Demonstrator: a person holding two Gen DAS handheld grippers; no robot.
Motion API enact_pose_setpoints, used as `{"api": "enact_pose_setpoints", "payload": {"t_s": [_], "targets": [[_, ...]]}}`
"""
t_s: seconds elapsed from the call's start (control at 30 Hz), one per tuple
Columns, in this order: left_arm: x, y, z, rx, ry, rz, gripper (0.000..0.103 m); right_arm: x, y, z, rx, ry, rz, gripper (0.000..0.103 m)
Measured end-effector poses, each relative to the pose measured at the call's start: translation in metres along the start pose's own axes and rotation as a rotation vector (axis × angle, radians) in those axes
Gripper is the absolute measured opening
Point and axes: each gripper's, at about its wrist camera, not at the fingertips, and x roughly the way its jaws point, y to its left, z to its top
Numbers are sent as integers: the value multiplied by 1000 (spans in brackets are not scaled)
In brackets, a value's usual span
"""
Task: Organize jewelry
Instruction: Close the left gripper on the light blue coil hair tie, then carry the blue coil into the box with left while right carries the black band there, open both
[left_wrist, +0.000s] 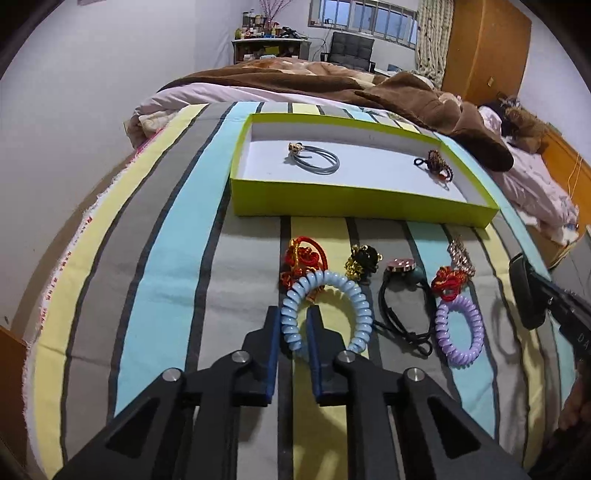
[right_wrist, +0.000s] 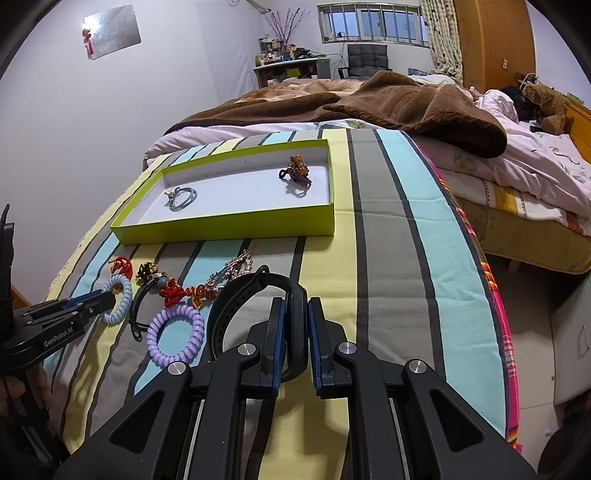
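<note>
A lime-green box (left_wrist: 332, 201) (right_wrist: 236, 225) lies on the striped cloth and holds a grey hair tie (left_wrist: 314, 157) (right_wrist: 183, 197) and a brown beaded tie (left_wrist: 437, 162) (right_wrist: 297, 171). My left gripper (left_wrist: 294, 317) (right_wrist: 107, 301) is shut on the light blue spiral hair tie (left_wrist: 354, 295) (right_wrist: 120, 297). My right gripper (right_wrist: 295, 306) is shut on a black wristband (right_wrist: 258, 286), which also shows at the right edge of the left wrist view (left_wrist: 524, 291). A purple spiral tie (left_wrist: 460, 328) (right_wrist: 175, 338) lies between them.
Loose pieces lie in a row in front of the box: a red knot tie (left_wrist: 304, 258) (right_wrist: 122, 266), a black-gold tie (left_wrist: 364, 262), a black cord tie with a round charm (left_wrist: 400, 295), a second red knot (left_wrist: 448, 282) (right_wrist: 177, 291), a rhinestone clip (right_wrist: 232, 273). A brown blanket (right_wrist: 406, 103) lies behind.
</note>
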Motion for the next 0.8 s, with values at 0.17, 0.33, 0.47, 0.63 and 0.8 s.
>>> {"api": "enact_pose_setpoints", "payload": {"t_s": [0.17,0.33,0.47,0.63,0.8], "targets": [[-2,1,-2,9,-6,1,10,-2,1,0,-2,-4,2,13],[-10,8,-2,-18,-36,-6,10,-5,3,0,-2,-8,4,13],[-17,10,-1,-21,-54,-13,10,-8,5,1,-4,-18,8,13],[-27,11,1,-22,-81,-13,10,-12,6,2,-7,-26,12,13],[-37,14,7,-22,-118,-1,10,-16,9,5,-14,-37,14,13]]}}
